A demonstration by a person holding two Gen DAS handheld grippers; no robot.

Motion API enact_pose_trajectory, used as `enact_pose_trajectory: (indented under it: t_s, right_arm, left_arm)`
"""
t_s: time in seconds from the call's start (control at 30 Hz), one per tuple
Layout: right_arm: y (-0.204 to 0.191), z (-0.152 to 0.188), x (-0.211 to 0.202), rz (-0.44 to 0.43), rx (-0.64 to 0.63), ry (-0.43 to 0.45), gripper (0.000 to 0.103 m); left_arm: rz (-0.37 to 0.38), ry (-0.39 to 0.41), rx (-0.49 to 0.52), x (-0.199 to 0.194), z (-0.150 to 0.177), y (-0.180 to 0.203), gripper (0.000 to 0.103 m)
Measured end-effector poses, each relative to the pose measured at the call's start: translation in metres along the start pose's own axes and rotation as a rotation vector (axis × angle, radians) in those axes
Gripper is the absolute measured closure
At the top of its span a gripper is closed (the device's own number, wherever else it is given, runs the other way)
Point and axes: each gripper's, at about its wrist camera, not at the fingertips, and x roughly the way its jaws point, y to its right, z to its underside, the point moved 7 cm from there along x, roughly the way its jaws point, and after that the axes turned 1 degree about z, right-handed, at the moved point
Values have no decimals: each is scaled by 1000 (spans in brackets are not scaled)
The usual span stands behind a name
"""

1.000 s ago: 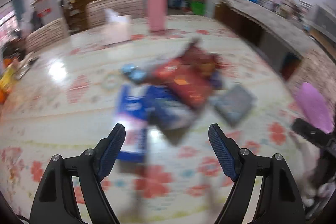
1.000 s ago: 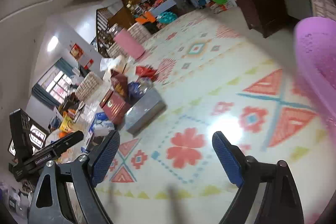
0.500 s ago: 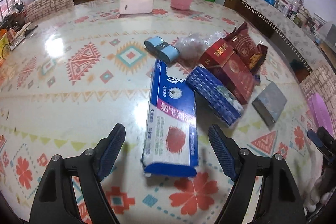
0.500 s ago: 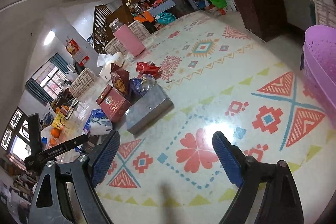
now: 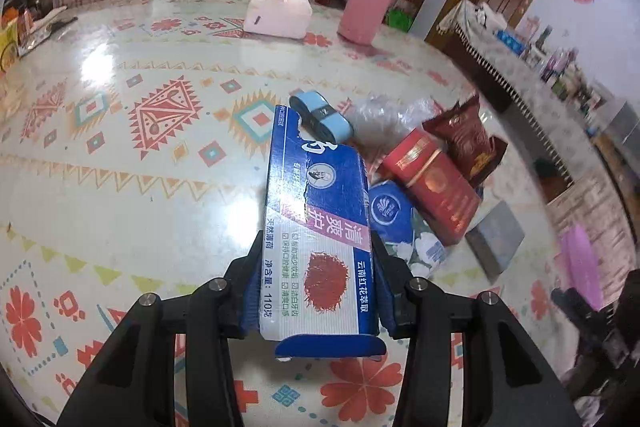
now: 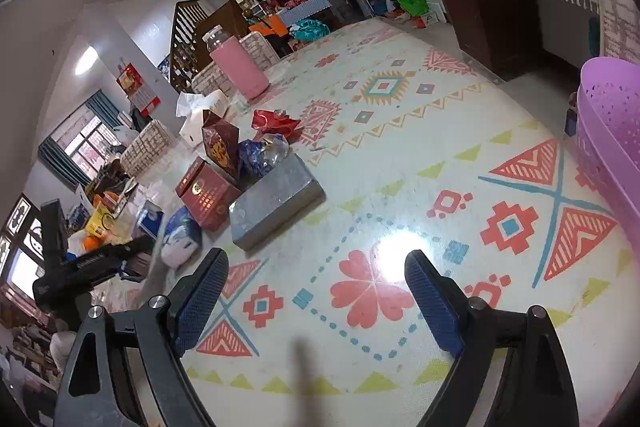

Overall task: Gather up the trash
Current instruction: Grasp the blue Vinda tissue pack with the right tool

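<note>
The patterned tablecloth (image 5: 120,187) covers the whole table, and the blue toothpaste box (image 5: 316,227) serves as the landmark here. Far to its left, at the table's edge, lie some yellow packets (image 5: 12,39). Behind the box and a little left stands a white tissue box (image 5: 278,13), with a pink bottle (image 5: 370,7) to the right of that, both well apart from it. The left gripper (image 5: 316,291) has the near end of the toothpaste box between its fingers; its jaws are closing and both blue pads sit against the box's long sides. The box's far end points away across the table, just beside a light blue roll (image 5: 322,115). Right of the roll is a crumpled clear plastic bag (image 5: 384,115). Touching the box's right side is a blue and white packet (image 5: 400,223), then a red carton (image 5: 432,187), a dark red snack bag (image 5: 468,139) and, farthest right in the pile, a flat grey box (image 5: 496,235).

In the right wrist view the same pile lies to the left, the grey box (image 6: 276,203) nearest. The right gripper (image 6: 316,299) hovers over bare cloth, its jaws wide apart with nothing between them. At the far right edge stands a purple basket (image 6: 612,131), well apart from the toothpaste box.
</note>
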Motion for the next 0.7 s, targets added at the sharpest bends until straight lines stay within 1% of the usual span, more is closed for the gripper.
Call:
enact_pose_trajectory:
  t_s: [0.1, 0.13, 0.27, 0.4, 0.47, 0.57, 0.7]
  right_arm:
    - [-9, 1, 1, 40, -56, 2, 10]
    - [-18, 1, 1, 38, -80, 3, 10]
    - [-63, 3, 16, -31, -157, -55, 10]
    - [-116, 10, 55, -69, -264, -151, 10]
    - [-137, 15, 78, -72, -311, -192, 10]
    - [-156, 18, 105, -65, -343, -231, 10]
    - [-171, 18, 136, -22, -378, -261, 17]
  left_arm:
    - [13, 13, -24, -4, -1, -7, 58]
    - [18, 16, -42, -5, -1, -11, 58]
    - [33, 17, -103, -7, -2, -25, 58]
    - [25, 44, -131, -14, -4, -33, 58]
    - [16, 61, -145, -19, -5, -38, 58]
    - [13, 70, -166, -21, -6, -43, 58]
    - [16, 68, -170, -21, -7, -45, 58]
